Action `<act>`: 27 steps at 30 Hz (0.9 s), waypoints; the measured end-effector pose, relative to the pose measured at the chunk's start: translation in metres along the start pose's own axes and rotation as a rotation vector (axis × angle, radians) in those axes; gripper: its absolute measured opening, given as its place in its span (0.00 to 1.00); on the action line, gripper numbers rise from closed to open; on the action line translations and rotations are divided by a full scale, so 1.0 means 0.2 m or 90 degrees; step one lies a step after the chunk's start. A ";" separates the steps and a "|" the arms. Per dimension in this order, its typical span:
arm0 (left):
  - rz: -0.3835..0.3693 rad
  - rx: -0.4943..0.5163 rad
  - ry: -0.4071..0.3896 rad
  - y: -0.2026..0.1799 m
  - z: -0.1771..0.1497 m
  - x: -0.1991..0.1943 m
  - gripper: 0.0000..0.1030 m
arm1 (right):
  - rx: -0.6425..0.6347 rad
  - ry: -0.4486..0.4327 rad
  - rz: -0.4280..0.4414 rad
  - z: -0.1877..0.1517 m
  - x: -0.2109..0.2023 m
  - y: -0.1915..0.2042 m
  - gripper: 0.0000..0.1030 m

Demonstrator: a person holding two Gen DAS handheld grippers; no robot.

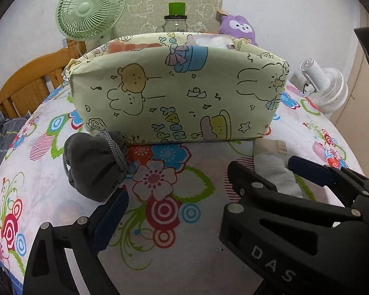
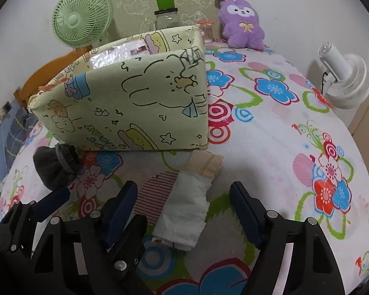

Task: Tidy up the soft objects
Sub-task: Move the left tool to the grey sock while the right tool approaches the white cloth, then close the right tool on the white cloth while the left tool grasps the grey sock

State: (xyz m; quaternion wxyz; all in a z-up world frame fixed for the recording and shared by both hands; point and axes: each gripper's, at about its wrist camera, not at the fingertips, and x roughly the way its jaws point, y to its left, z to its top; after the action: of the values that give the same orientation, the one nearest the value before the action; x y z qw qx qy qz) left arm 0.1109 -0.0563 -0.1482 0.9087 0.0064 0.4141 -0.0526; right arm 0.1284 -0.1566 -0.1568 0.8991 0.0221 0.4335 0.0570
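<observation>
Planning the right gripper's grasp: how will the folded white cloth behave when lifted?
The folded white cloth looks thin and creased, so it probably droops and may unfold. It seems light. Its far end overlaps the beige folded fabric, which might drag along.

Two grippers: left gripper [image 2: 94, 198], right gripper [image 2: 184, 201], both spread. One green cartoon-print storage box [image 2: 125, 103] ahead of both. One gray drawstring pouch [image 2: 55, 169] just beyond left claw's left finger. One white rolled cloth [image 2: 184, 211] between right claw's fingers; one beige folded cloth [image 2: 205, 163] just past it. Two fans: green fan [image 2: 80, 19], white fan [image 2: 344, 78]. One purple plush [image 2: 242, 24]. One green-capped jar [image 2: 166, 16].
</observation>
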 end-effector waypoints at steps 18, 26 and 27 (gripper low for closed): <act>0.015 -0.010 -0.016 0.09 -0.03 -0.09 0.93 | -0.022 -0.006 -0.003 -0.01 -0.05 0.07 0.27; 0.061 -0.049 -0.033 0.23 -0.02 -0.13 0.89 | -0.044 -0.023 0.024 0.01 -0.13 0.19 0.27; 0.066 -0.049 -0.036 0.24 -0.02 -0.14 0.89 | -0.048 -0.024 0.025 0.01 -0.13 0.21 0.27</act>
State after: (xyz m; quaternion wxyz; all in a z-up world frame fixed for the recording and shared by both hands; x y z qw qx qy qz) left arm 0.0947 -0.0051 -0.1308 0.9210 -0.0082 0.3893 0.0105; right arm 0.1099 -0.1187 -0.1312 0.9061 -0.0022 0.4132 0.0908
